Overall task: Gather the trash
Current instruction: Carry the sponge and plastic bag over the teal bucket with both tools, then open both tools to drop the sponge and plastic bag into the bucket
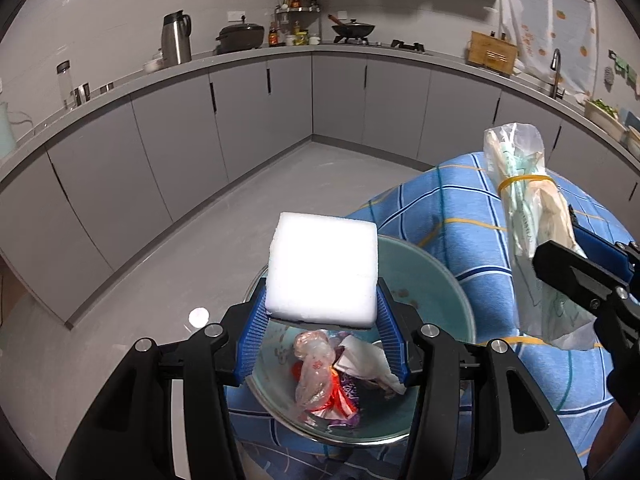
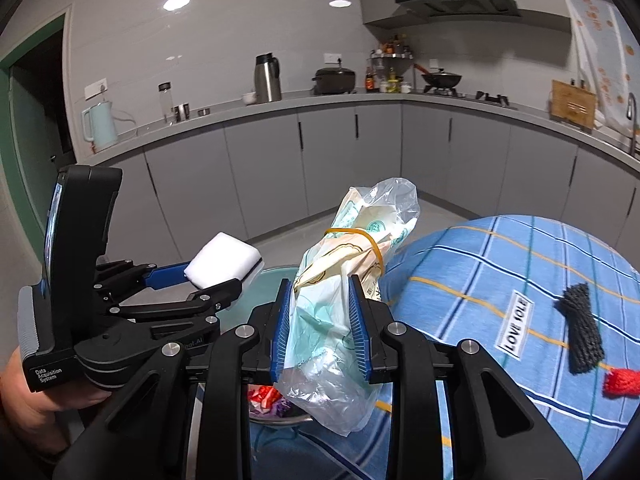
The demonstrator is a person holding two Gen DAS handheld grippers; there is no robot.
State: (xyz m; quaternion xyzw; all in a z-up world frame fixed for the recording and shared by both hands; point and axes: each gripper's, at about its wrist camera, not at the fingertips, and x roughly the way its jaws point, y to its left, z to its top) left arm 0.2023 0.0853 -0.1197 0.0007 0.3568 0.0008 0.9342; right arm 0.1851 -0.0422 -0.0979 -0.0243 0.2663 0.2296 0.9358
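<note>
My left gripper (image 1: 322, 322) is shut on a white foam block (image 1: 323, 270) and holds it above a pale green bowl (image 1: 436, 280) that holds crumpled wrappers (image 1: 324, 376). The bowl sits on a table with a blue checked cloth (image 1: 452, 216). My right gripper (image 2: 320, 320) is shut on a rolled plastic bag bundle (image 2: 348, 280) bound by a yellow rubber band, held upright beside the bowl. The left gripper with the foam block (image 2: 224, 260) shows at the left of the right wrist view. The bundle also shows in the left wrist view (image 1: 520, 208).
On the cloth (image 2: 480, 272) to the right lie a black mesh piece (image 2: 582, 328) and a red scrap (image 2: 622, 382). Grey cabinets (image 1: 240, 120) and a counter with kettles, pots and a stove ring the room. Grey floor (image 1: 200, 248) lies beyond the table edge.
</note>
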